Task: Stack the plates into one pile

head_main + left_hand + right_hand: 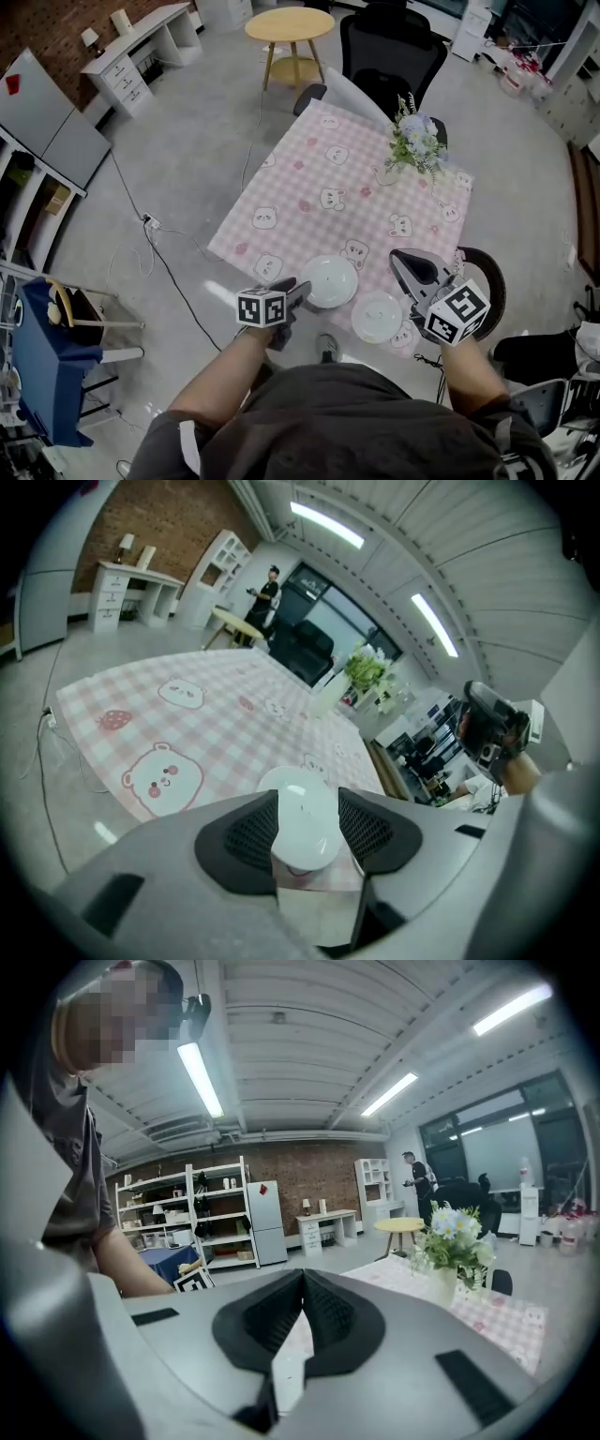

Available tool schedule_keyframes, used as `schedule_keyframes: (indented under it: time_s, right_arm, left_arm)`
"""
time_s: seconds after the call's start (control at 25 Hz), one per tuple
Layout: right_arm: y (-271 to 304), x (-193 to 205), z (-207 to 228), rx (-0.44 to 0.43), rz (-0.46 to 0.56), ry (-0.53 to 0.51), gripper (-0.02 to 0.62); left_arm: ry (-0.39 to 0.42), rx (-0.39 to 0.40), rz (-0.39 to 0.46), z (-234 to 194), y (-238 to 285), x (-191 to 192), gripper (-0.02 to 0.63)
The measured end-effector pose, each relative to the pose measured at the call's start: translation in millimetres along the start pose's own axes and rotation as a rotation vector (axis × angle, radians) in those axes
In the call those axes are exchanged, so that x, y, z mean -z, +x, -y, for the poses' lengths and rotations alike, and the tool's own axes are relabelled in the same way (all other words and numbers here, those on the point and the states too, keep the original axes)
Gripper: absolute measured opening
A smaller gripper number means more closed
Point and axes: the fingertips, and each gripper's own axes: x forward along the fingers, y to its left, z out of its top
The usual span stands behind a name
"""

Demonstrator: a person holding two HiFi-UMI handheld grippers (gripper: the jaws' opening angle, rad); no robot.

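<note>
Your room is evenly bright, lit from above by ceiling strip lights [201, 1077]; shadows are soft and faint. The floor [187, 159] carries a mild sheen. Head view is sharp. Both gripper views bulge hard, with straight lines curving at the rims and the corners black. The near foreground is soft. The plate [302, 819] is blown out white.

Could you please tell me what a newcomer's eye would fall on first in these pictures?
The pink checked tablecloth with its bear prints stands out most, with a bunch of flowers at its far right corner. At its near edge lie the left plate and the right plate, both white, side by side. The left gripper is beside the left plate with jaws apart, and the right gripper is shut above the right one.
</note>
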Motion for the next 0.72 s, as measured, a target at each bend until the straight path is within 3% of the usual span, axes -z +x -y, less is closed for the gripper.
schedule_keyframes:
  time_s: [0.24, 0.72]
  right_arm:
    - [6.6, -11.6, -8.8, -0.099, 0.024, -0.027, -0.006]
    - [23.3, -33.9, -81.0, -0.202, 0.067, -0.097, -0.006]
  left_arm:
    - [-0.009, 0.018, 0.19, 34.1, -51.5, -10.2, 0.173]
    - [0.009, 0.036, 0.392, 62.8, -156.6, 3.9, 0.163]
